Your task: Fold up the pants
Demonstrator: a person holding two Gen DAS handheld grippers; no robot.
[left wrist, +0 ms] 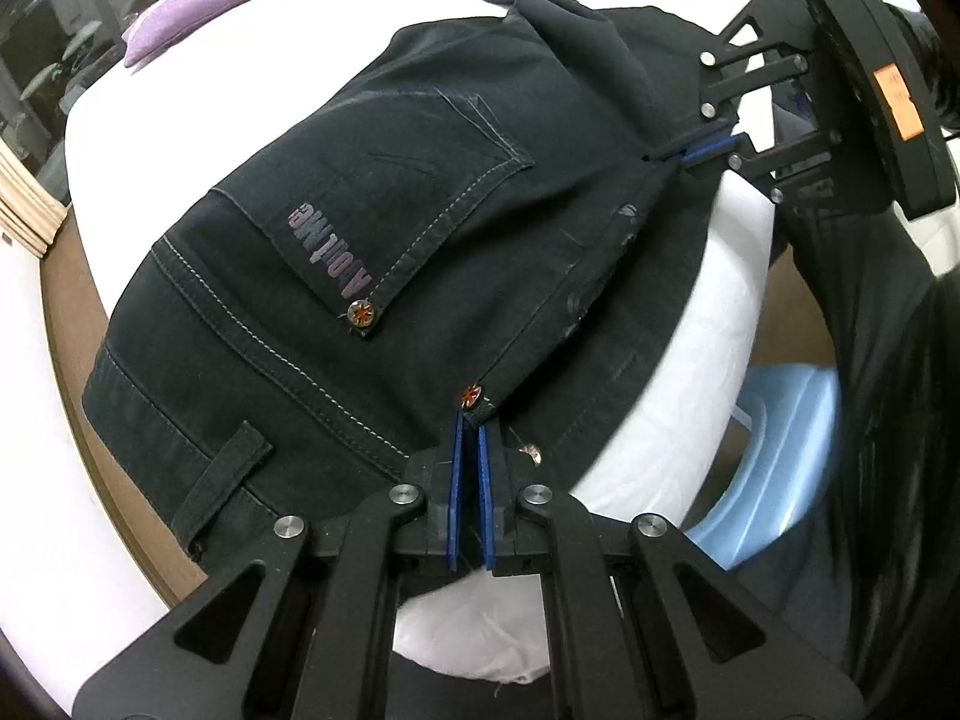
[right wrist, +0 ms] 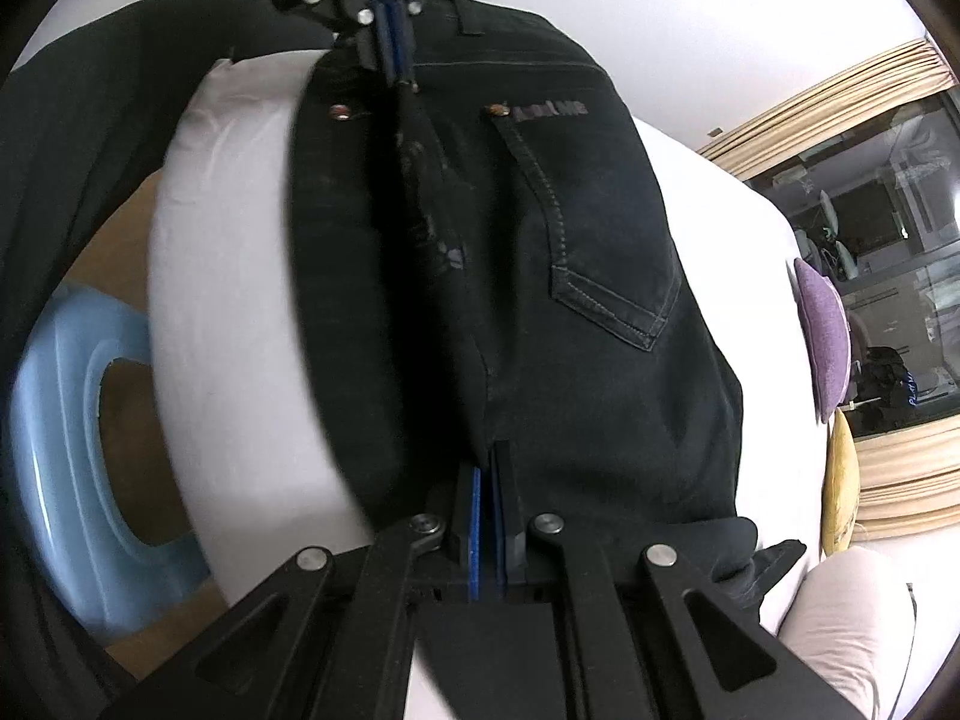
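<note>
Dark blue-black jeans (left wrist: 420, 228) lie on a white bed, back pocket up, folded lengthwise with one half raised off the bed. My left gripper (left wrist: 471, 420) is shut on the jeans' edge near the waistband, by a red rivet. My right gripper (left wrist: 660, 154) is shut on the same folded edge farther along, near the crotch. In the right wrist view the jeans (right wrist: 570, 276) stretch away from my right gripper (right wrist: 492, 450) toward my left gripper (right wrist: 399, 75) at the top.
The white bed (left wrist: 678, 396) edge drops off beside the jeans. A light blue plastic stool (left wrist: 774, 456) stands on the floor below. A purple cushion (left wrist: 192, 12) and a yellow cushion (right wrist: 837, 480) lie on the far side. The person's dark sleeve (left wrist: 870, 360) is at right.
</note>
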